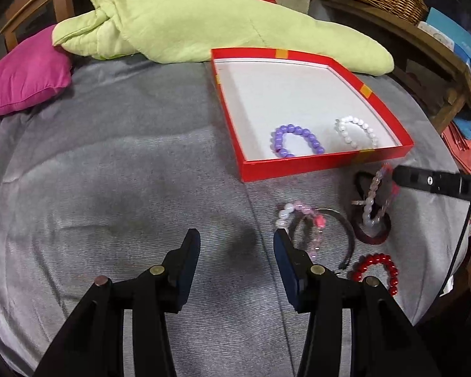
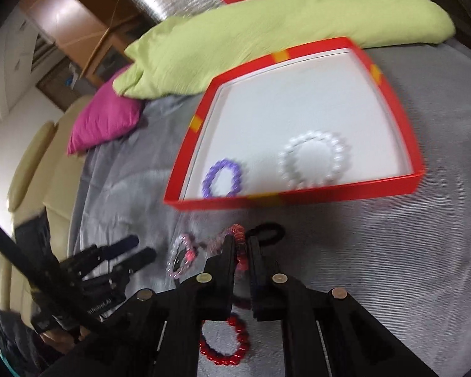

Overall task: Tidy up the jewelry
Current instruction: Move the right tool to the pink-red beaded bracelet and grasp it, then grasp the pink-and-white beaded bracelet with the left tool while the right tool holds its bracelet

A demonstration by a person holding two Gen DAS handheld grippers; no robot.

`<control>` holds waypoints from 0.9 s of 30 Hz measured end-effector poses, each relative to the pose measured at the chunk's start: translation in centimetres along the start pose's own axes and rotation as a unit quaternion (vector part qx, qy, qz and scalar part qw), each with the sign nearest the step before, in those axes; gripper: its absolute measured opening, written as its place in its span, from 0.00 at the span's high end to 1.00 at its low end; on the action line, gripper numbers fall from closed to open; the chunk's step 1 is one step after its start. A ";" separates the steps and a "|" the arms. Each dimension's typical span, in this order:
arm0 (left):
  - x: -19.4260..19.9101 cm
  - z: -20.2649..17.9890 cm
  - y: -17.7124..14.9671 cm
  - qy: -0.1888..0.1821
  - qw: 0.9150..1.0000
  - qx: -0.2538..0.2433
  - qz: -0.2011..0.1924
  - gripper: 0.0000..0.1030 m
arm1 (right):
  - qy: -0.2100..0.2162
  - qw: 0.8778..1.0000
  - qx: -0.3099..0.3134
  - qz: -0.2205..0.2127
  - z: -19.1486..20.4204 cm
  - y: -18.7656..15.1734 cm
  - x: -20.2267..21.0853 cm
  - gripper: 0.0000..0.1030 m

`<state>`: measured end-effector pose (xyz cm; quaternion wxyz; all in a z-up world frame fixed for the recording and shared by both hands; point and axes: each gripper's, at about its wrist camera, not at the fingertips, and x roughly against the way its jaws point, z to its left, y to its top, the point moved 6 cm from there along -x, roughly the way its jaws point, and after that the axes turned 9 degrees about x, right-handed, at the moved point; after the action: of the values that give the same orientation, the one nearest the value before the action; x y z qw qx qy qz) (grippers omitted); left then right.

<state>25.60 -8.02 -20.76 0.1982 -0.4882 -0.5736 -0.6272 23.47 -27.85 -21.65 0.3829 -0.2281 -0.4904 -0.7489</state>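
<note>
Mid-pick: right gripper [image 2: 242, 245] pinched nearly shut on pink bracelet [image 2: 239, 251], lifted just short of red box [image 1: 326, 161]. Left gripper [image 1: 237, 245] gaping, holding nothing. Purple, white bracelets boxed already. Next, probably: carry over rim, release gently.

The shallow red cardboard box with a white interior [image 1: 307, 160] lies open on the grey cover. Inside it, near the front wall, the purple round-bead bracelet [image 1: 295, 141] lies flat beside the white pearl-bead bracelet [image 1: 356, 132]; the two are apart. Outside the box, in front of it, lie the pale pink and white bead bracelet [image 1: 301, 220], the thin dark open bangle [image 1: 345, 235], the dark red ring-shaped bangle [image 1: 373, 229], the black elastic hair tie [image 2: 268, 229] and the glossy red round-bead bracelet [image 2: 226, 342]. A translucent pink-and-clear bead bracelet [image 1: 376, 194] hangs raised above this cluster.
</note>
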 end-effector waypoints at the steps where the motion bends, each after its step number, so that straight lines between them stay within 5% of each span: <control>1: 0.0 -0.2 0.0 -0.004 1.000 -0.001 -0.001 0.51 | -0.004 1.000 -0.005 -0.004 -0.4 0.2 0.3 0.92; 18: -0.5 -5.3 -1.0 -0.038 0.997 -0.061 0.009 0.48 | -0.050 0.997 -0.058 0.019 -5.3 -0.3 0.7 0.92; 27: -1.8 -6.3 -1.2 -0.025 0.997 -0.075 0.016 0.70 | -0.051 0.997 -0.057 0.024 -5.4 -0.4 0.6 0.92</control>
<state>23.01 -14.00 -22.05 0.1567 -0.5266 -0.5221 -0.6523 22.97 -32.82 -23.70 0.3620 -0.2988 -0.4602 -0.7536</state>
